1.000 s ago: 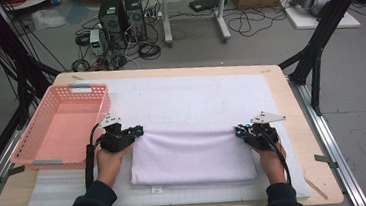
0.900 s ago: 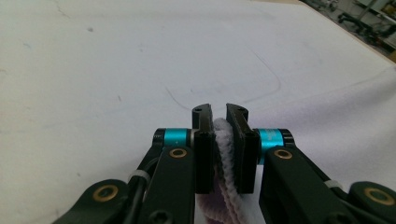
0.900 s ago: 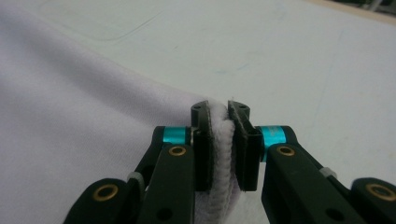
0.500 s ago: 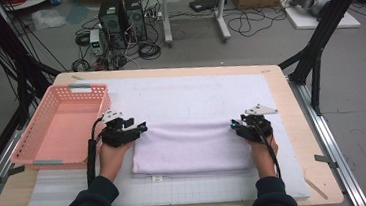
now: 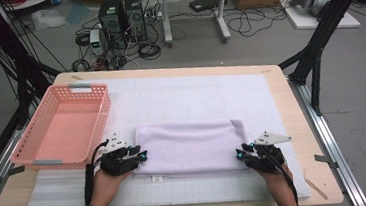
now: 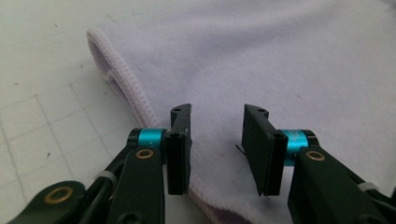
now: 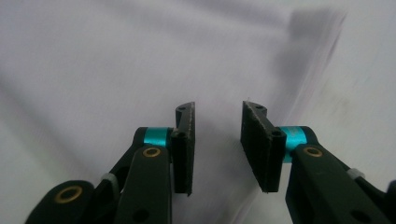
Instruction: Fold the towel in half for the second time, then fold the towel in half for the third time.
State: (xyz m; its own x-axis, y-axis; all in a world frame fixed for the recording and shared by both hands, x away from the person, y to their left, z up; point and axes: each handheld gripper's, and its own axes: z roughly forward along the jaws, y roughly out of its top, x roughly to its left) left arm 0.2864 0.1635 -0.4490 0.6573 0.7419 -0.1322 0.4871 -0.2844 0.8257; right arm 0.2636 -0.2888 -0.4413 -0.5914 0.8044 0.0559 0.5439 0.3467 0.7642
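A folded lilac towel (image 5: 191, 147) lies near the front edge of the surface (image 5: 291, 98), on the white mat (image 5: 180, 95). My left gripper (image 5: 140, 157) sits at the towel's left end, my right gripper (image 5: 239, 154) at its right end. Both sets of fingers have just been closing, yet each pair stands apart with a gap and nothing clamped between, poised over the cloth. A pink basket (image 5: 65, 124) stands by the left edge.

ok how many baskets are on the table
1. The pink basket sits at the table's far left, left of the folded lavender towel. Nothing in view suggests another is hidden.
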